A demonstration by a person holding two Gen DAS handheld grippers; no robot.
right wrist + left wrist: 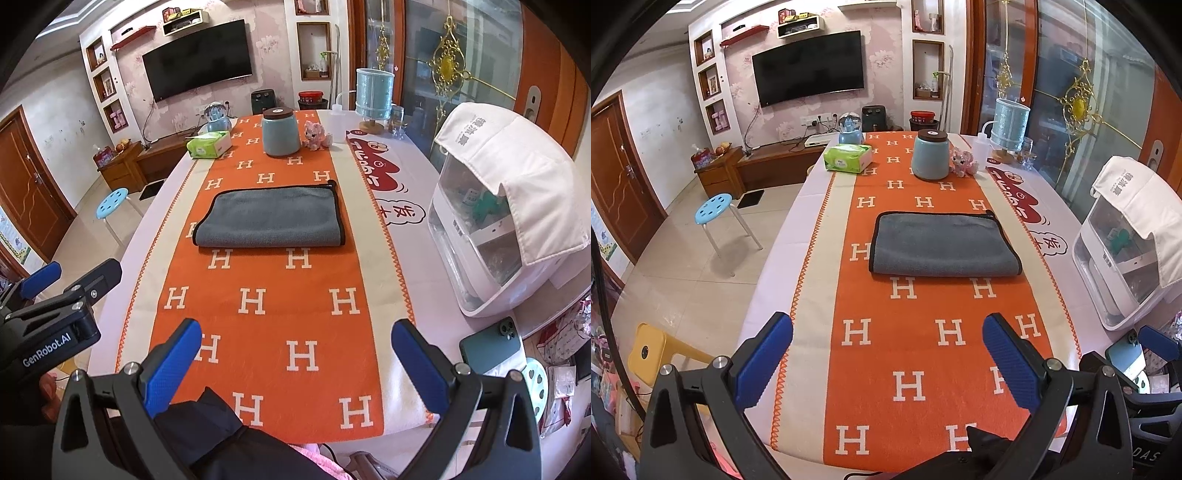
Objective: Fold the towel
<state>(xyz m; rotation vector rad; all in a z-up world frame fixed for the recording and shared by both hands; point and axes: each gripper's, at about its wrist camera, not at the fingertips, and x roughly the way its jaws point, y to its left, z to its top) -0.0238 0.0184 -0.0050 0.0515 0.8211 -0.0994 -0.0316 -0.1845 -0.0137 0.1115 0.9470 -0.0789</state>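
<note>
A grey towel (943, 243) with black edging lies folded flat on the orange H-patterned runner (912, 350) at mid-table; it also shows in the right wrist view (271, 218). My left gripper (888, 350) is open and empty, held above the table's near end, well short of the towel. My right gripper (297, 354) is open and empty, also at the near end. The left gripper's body shows at the left of the right wrist view (55, 306).
Behind the towel stand a blue jar (931, 155), a green tissue box (847, 158), a pink toy (964, 162) and a blue lamp (1010, 123). A white appliance (495, 229) under a cloth sits at the right edge. A phone (487, 345) lies near right.
</note>
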